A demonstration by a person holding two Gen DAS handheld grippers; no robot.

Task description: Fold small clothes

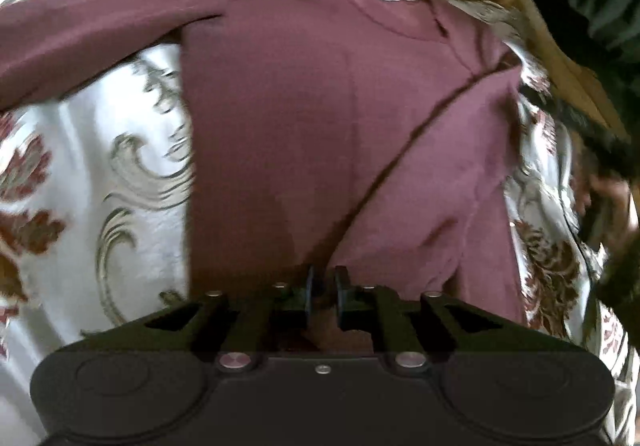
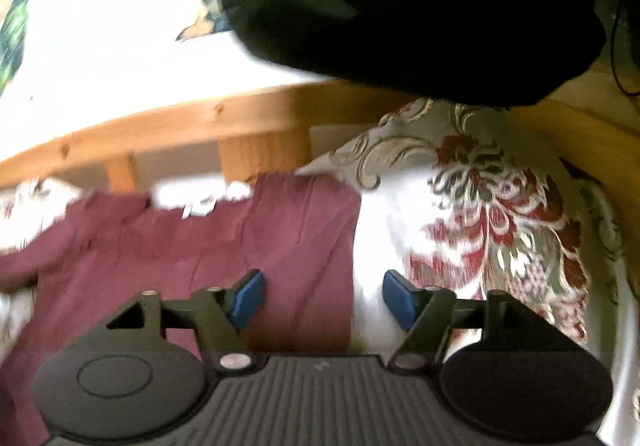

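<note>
A maroon long-sleeved garment (image 1: pixel 328 118) lies flat on a white bedspread with red and grey flowers (image 1: pixel 132 174). One sleeve stretches to the upper left, and the other side is folded in over the body along a slanted edge. My left gripper (image 1: pixel 323 286) hangs over the garment's near hem with only a narrow slit between its black fingers; the cloth lies under them. In the right wrist view the garment (image 2: pixel 240 242) fills the left half. My right gripper (image 2: pixel 324 298) stands open above its right edge, with nothing between the blue pads (image 2: pixel 248 298).
A wooden bed frame (image 2: pixel 240 118) runs behind the bedspread (image 2: pixel 472 206), with a bright patterned cover beyond it. A person's dark sleeve (image 2: pixel 420 6) hangs across the top of the right wrist view. A dark sleeve and hand (image 1: pixel 600 182) blur the left view's right edge.
</note>
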